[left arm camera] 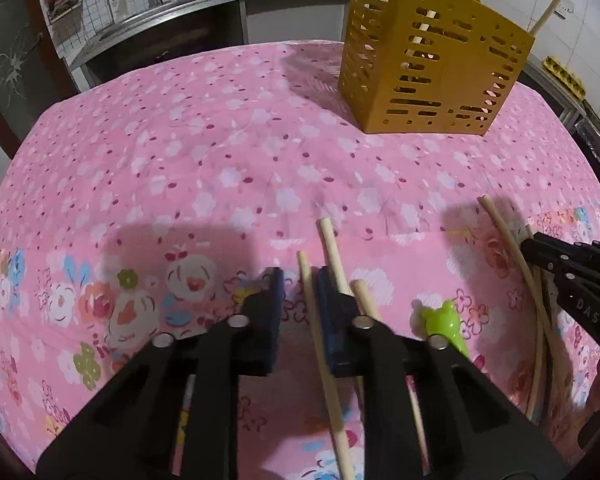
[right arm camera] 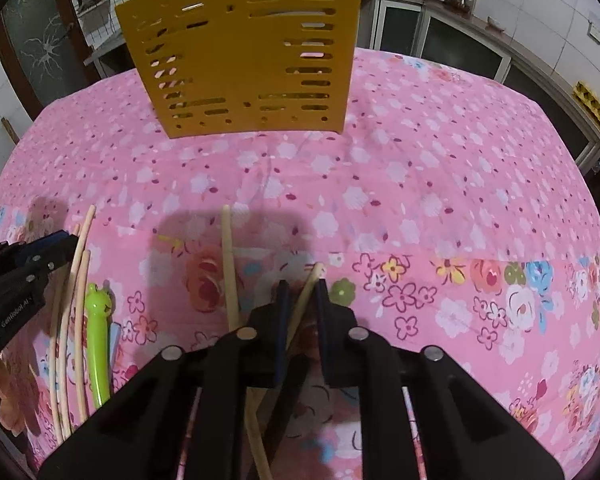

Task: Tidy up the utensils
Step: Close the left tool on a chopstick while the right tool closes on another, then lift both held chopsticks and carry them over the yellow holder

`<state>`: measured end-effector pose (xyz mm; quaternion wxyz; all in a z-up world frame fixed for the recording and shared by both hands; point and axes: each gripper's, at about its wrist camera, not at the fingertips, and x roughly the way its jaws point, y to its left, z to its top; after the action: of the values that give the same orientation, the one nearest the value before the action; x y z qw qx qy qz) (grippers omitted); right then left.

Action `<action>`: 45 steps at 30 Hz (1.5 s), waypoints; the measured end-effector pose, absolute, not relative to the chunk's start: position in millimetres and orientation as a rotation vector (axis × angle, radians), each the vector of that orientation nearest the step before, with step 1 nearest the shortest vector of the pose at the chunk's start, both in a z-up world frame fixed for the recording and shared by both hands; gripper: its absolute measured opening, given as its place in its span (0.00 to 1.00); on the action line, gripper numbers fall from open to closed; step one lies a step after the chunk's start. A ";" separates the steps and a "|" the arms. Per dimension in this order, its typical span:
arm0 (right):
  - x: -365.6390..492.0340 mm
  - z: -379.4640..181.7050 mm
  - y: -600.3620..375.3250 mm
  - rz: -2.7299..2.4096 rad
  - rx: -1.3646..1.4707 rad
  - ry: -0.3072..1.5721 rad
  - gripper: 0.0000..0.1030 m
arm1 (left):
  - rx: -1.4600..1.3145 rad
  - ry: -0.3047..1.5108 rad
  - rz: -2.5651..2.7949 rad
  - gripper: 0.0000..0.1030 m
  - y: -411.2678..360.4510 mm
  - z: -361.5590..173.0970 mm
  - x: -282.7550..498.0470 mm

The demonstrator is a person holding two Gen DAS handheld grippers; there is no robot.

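My left gripper [left arm camera: 302,300] points down at the pink cloth, its blue pads drawn in on a wooden chopstick [left arm camera: 314,320] that runs back under it. Two more chopsticks [left arm camera: 332,248] lie just to its right, then a green frog-headed utensil [left arm camera: 444,324]. My right gripper [right arm camera: 303,292] is shut on a slanting chopstick [right arm camera: 304,300]; another chopstick [right arm camera: 228,260] lies to its left. The right gripper [left arm camera: 534,246] also shows at the left wrist view's right edge. The yellow slotted holder [left arm camera: 432,60] [right arm camera: 244,52] stands at the back with chopsticks [left arm camera: 548,8] in it.
A pink flowered cloth [right arm camera: 420,168] covers the table. Several loose chopsticks [right arm camera: 76,320] and the green utensil [right arm camera: 98,340] lie between the two grippers. The left gripper [right arm camera: 66,242] reaches in from the left. A kitchen counter [left arm camera: 204,4] and cupboards [right arm camera: 440,36] stand behind the table.
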<state>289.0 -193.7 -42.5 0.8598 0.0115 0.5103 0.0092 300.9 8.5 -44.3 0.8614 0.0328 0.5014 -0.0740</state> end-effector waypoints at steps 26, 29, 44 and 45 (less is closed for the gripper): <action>278.5 -8.0 -228.5 0.046 0.164 0.913 0.06 | -0.027 0.916 -0.155 0.04 17.2 -1.3 290.4; 269.3 7.9 -235.7 0.056 0.187 0.840 0.06 | -0.056 0.864 -0.163 0.04 20.9 13.9 285.8; 239.7 79.0 -256.2 0.066 0.160 0.476 0.06 | -0.120 0.628 -0.220 0.04 14.2 78.2 262.6; 238.5 82.1 -256.4 0.064 0.153 0.459 0.06 | -0.119 0.617 -0.221 0.04 13.1 80.4 262.2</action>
<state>238.5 -256.4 82.1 0.9704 0.0756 0.2271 0.0315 262.2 13.1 80.4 0.9450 -0.0585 0.3029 -0.1084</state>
